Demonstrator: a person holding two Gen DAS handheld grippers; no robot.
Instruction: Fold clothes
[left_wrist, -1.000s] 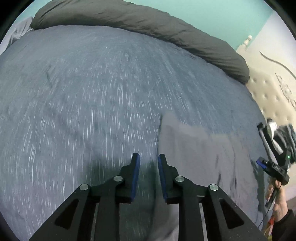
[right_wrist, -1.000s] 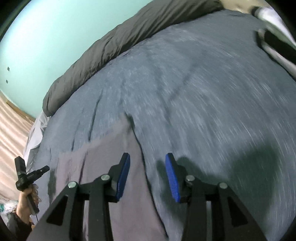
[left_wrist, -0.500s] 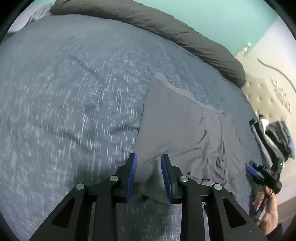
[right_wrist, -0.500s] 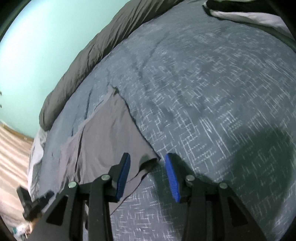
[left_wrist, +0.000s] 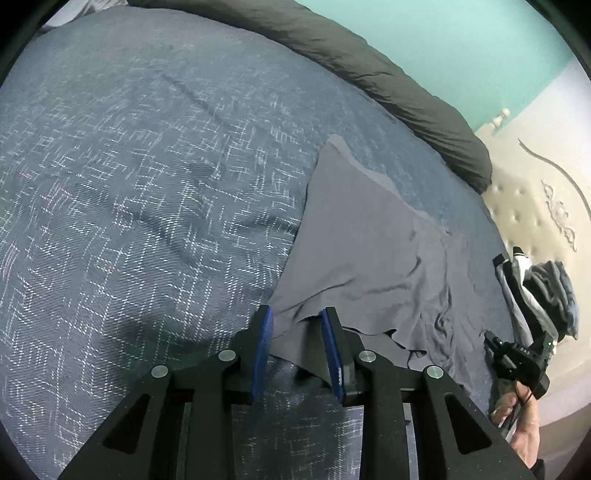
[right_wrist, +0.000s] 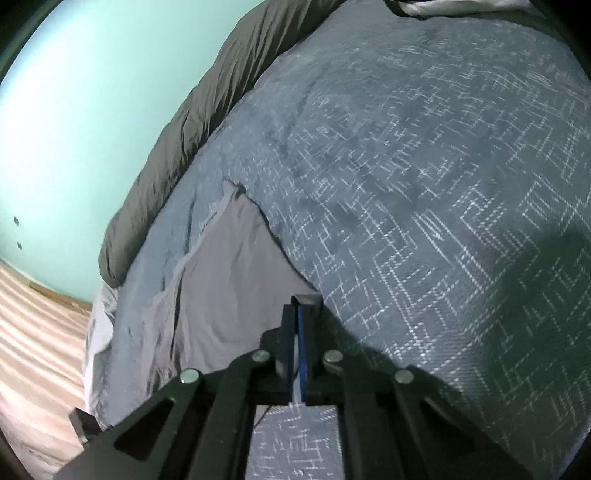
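Grey garment (left_wrist: 369, 251) lies flat on bed's blue patterned cover (left_wrist: 129, 206), near edge. Left gripper (left_wrist: 297, 325) at near corner of garment: blue fingers (left_wrist: 263, 343) parted, raised cloth fold between them, pads not pressing on it. Right gripper (right_wrist: 298, 314) at other near corner: fingers closed together, clamped on garment edge. Dark duvet roll (left_wrist: 388, 85) along far side of bed. Pile of clothes (left_wrist: 543, 288) at bed's right edge.

The garment (left_wrist: 373, 258) lies flat on the bedspread (left_wrist: 147, 206), near the bed's near edge. The rolled duvet (left_wrist: 388, 81) runs along the far side. A clothes pile (left_wrist: 543, 291) sits at right.
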